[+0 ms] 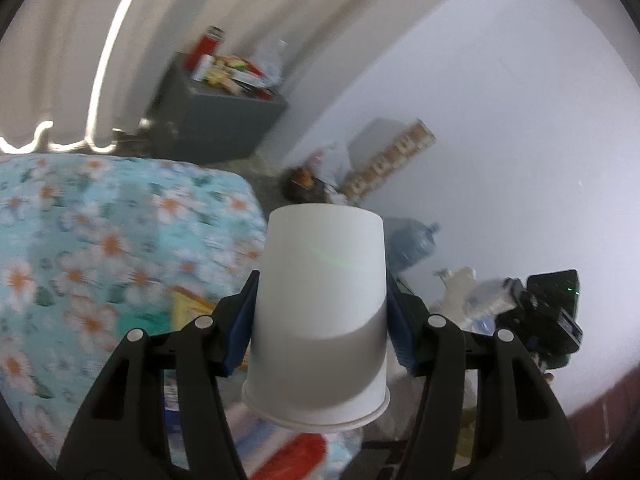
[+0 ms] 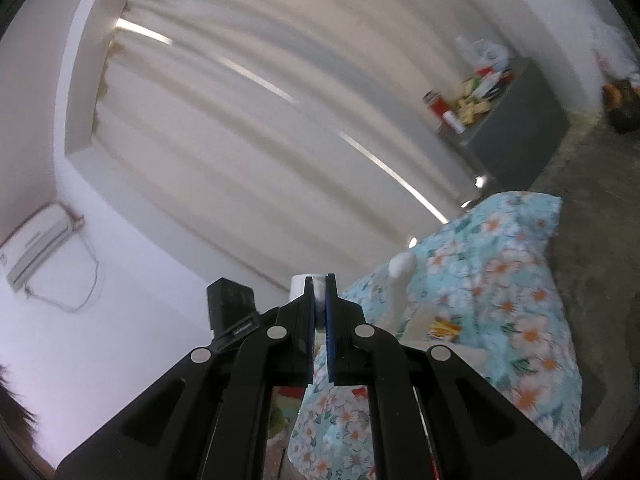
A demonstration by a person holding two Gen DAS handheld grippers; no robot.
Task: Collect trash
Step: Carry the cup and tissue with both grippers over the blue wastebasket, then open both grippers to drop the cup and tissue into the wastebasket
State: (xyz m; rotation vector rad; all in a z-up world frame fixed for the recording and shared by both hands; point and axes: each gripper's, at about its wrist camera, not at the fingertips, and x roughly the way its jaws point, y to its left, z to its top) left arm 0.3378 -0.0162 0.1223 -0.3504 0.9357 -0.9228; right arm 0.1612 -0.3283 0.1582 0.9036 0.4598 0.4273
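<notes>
My left gripper [image 1: 320, 300] is shut on a white paper cup [image 1: 320, 304], held upside down with its rim toward the camera, above the edge of a bed with a blue floral cover [image 1: 100, 240]. My right gripper [image 2: 319, 300] is nearly closed, with a small white piece [image 2: 319, 294] pinched between its blue pads; what the piece is cannot be told. The white cup and the other gripper's camera [image 2: 230, 304] show just behind its fingertips. A yellow wrapper [image 1: 188, 304] lies on the bed; it also shows in the right wrist view [image 2: 444, 326].
A grey cabinet [image 1: 224, 120] with a red flask, packets and a plastic bag stands by the curtains. A black bin [image 1: 304, 188] with rubbish, a carton and a water jug [image 1: 412, 240] stand along the white wall. A white object [image 2: 400, 280] lies on the floral cover [image 2: 500, 280].
</notes>
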